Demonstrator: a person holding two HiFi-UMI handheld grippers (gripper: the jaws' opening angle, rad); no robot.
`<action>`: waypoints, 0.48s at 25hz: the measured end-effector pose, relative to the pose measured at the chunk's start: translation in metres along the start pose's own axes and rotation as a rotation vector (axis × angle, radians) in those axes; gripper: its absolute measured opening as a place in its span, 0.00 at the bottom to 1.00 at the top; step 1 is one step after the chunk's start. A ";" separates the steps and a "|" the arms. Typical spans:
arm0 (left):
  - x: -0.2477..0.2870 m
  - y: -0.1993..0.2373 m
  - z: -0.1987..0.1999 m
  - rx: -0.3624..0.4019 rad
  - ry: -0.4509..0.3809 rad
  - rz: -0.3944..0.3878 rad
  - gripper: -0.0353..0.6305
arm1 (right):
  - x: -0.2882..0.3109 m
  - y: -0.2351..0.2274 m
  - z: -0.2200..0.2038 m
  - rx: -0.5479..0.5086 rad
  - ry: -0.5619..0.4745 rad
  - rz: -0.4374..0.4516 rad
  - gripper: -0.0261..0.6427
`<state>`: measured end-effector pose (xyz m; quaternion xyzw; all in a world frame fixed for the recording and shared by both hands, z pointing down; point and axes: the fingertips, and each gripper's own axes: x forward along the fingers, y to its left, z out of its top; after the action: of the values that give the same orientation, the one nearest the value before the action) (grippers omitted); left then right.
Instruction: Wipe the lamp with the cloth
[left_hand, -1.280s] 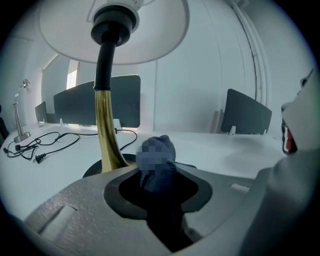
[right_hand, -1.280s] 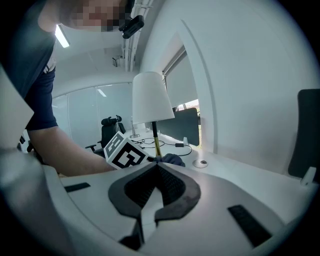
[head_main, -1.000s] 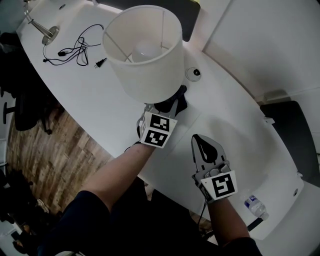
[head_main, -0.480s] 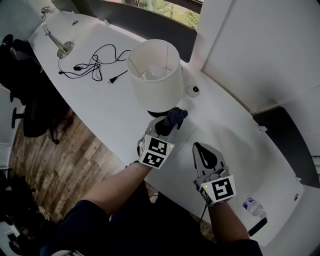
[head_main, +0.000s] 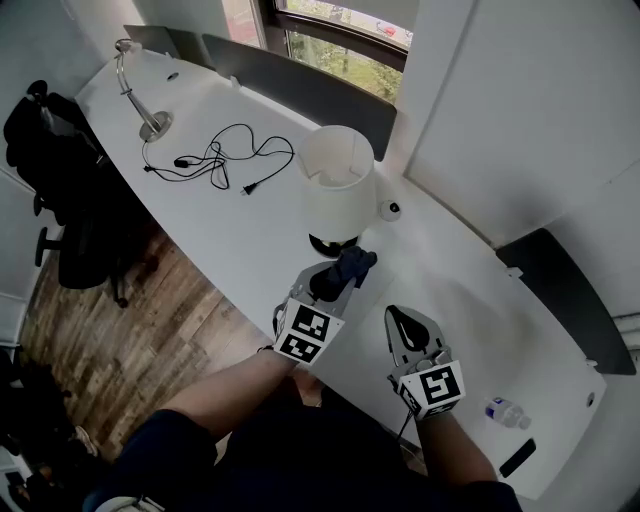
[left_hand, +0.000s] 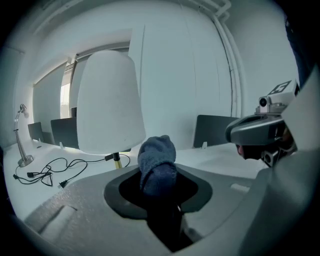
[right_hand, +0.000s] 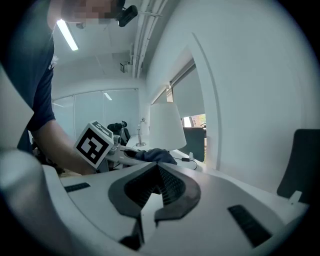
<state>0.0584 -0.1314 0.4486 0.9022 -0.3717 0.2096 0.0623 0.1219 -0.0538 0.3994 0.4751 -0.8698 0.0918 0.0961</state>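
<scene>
The lamp (head_main: 338, 186) has a white drum shade and a dark base, and stands on the white desk (head_main: 230, 230). My left gripper (head_main: 338, 274) is shut on a dark blue cloth (head_main: 353, 265) just in front of the lamp's base. In the left gripper view the cloth (left_hand: 157, 162) bulges out between the jaws, with the lamp (left_hand: 110, 102) a little beyond it. My right gripper (head_main: 405, 324) hangs to the right over the desk's near edge, shut with nothing in it. In the right gripper view, its toothed jaws meet, and the cloth (right_hand: 155, 155) and lamp (right_hand: 167, 125) lie to the left.
A black power cable (head_main: 222, 160) lies coiled left of the lamp, beside a slim silver desk lamp (head_main: 140, 100). A small round fitting (head_main: 390, 209) sits behind the lamp. A water bottle (head_main: 506, 412) and a dark phone (head_main: 520, 456) lie at the desk's right end. A black chair (head_main: 60, 200) stands at the left.
The head view has pulled back, so the lamp looks smaller and farther. My left gripper with the cloth has come out from under the shade. The right gripper has kept its pose.
</scene>
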 end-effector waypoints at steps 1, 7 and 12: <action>-0.006 0.000 0.004 0.002 -0.006 -0.003 0.23 | -0.001 0.003 0.004 -0.003 -0.002 0.002 0.05; -0.040 -0.001 0.023 0.003 -0.040 -0.014 0.23 | -0.003 0.025 0.022 -0.011 -0.006 0.019 0.05; -0.073 0.003 0.026 0.018 -0.053 -0.018 0.23 | 0.002 0.047 0.031 -0.029 0.004 0.049 0.05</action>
<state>0.0186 -0.0940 0.3938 0.9114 -0.3630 0.1884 0.0462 0.0790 -0.0380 0.3664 0.4522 -0.8821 0.0825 0.1025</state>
